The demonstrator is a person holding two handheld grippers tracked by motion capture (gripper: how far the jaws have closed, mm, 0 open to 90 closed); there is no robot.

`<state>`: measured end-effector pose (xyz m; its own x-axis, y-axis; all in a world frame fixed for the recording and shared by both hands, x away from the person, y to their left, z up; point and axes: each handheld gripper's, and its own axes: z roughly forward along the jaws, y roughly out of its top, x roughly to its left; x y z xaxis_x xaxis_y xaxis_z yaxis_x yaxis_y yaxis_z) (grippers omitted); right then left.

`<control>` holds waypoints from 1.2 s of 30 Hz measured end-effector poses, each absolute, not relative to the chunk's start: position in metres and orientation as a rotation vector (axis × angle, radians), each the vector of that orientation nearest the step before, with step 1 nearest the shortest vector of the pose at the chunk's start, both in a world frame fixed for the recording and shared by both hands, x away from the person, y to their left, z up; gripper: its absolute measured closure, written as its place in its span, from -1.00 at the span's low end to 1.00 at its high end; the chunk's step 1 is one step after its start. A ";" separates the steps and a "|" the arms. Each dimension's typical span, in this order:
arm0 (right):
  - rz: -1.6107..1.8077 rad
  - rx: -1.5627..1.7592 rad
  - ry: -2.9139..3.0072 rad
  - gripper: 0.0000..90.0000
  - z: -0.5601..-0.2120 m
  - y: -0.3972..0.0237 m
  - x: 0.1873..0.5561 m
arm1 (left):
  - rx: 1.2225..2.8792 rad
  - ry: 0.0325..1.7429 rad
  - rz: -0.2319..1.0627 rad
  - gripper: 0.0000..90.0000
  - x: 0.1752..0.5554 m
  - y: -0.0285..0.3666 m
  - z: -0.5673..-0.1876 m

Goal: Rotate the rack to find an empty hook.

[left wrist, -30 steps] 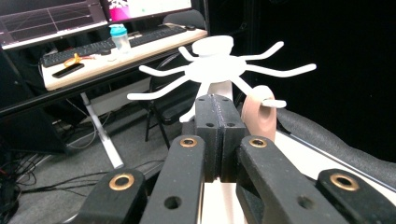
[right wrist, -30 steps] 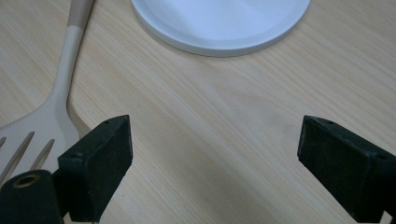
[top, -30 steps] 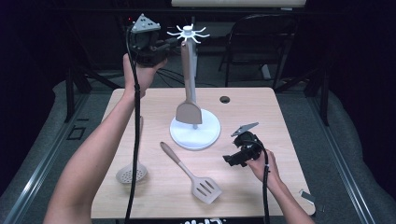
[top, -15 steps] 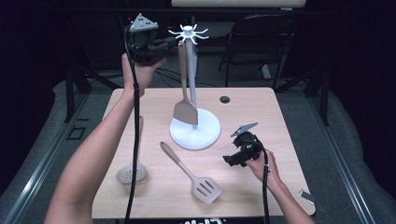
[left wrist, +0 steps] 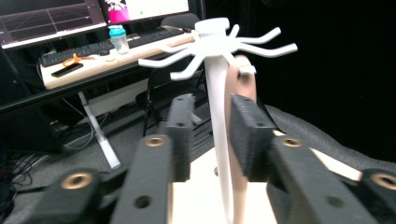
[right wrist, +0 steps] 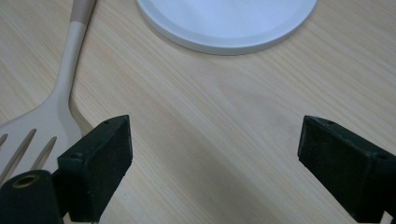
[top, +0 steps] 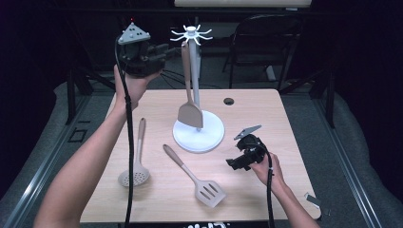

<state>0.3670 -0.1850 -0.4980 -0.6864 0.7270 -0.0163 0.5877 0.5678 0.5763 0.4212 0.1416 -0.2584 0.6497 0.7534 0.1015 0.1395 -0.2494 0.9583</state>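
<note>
A white utensil rack (top: 198,135) stands mid-table, its hooks (top: 191,34) at the top. A beige solid spatula (top: 190,114) hangs from one hook beside the post. My left gripper (top: 166,49) is raised to the left of the hooks. Its jaws have just been opening and now stand a little apart, with nothing between them. In the left gripper view, the left gripper (left wrist: 212,116) looks at the post and the spatula handle (left wrist: 240,84) just beyond its tips. My right gripper (top: 236,163) rests low at the table's right, wide open over bare wood (right wrist: 215,154).
A skimmer spoon (top: 135,171) lies at the table's left. A slotted turner (top: 195,178) lies diagonally at front centre, and its blade is near my right gripper's left jaw (right wrist: 51,116). A small black disc (top: 229,101) sits far right. A chair stands behind the table.
My left gripper has let go of the spatula handle at the hook and drawn back to the left. The spatula now hangs on its own. The right gripper has not moved.
</note>
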 end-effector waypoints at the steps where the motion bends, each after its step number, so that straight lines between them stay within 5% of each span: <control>1: 0.790 1.095 2.558 -0.78 -0.498 -0.184 0.366 | 1.758 0.723 0.686 0.42 0.418 0.143 -0.261; 19: 0.769 1.073 2.582 -0.78 -0.501 -0.180 0.365 | 1.895 0.822 0.641 -0.35 0.391 0.171 -0.337; 36: 0.727 1.076 2.643 -0.78 -0.508 -0.171 0.365 | 1.917 0.952 0.424 -0.66 0.371 0.191 -0.426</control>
<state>0.3650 -0.1713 -0.5076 -0.7161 0.6980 0.0029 0.6014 0.6148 0.5102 0.3715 0.1906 -0.4259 0.6411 0.7624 -0.0882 0.4438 -0.2746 0.8530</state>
